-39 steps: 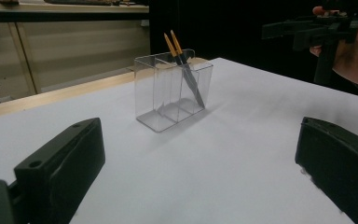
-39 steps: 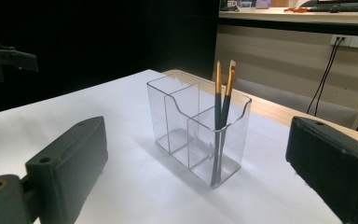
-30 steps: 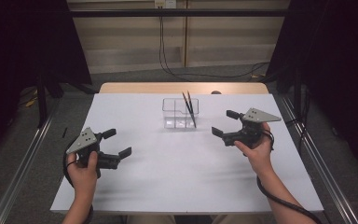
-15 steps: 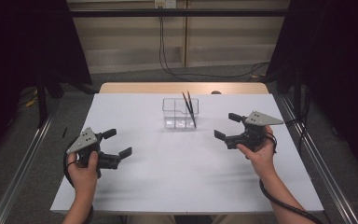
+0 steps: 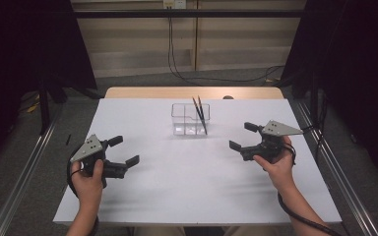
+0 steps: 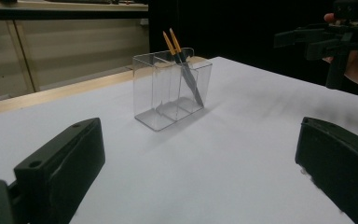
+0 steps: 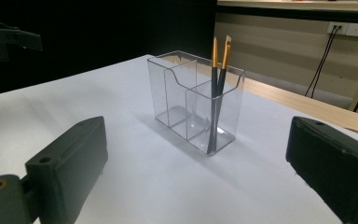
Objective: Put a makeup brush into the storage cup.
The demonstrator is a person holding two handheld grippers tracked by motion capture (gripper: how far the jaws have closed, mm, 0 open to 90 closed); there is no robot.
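Lately changed: our right hand-held gripper [image 5: 242, 137] has drawn back from the clear organizer [image 5: 190, 119] toward the desk's [image 5: 142, 118] right edge; the left hand-held gripper [image 5: 124, 151] has stayed put.
Meaning: we judge the 2 brushes [image 5: 200, 114] already stowed, both hands retreating.
Right hand-held gripper: jaws wide apart, holding nothing, touching nothing.
Left hand-held gripper: likewise spread wide, empty.
Organizer: ahead of both, between them, well apart.
Brushes: leaning in its end compartment.
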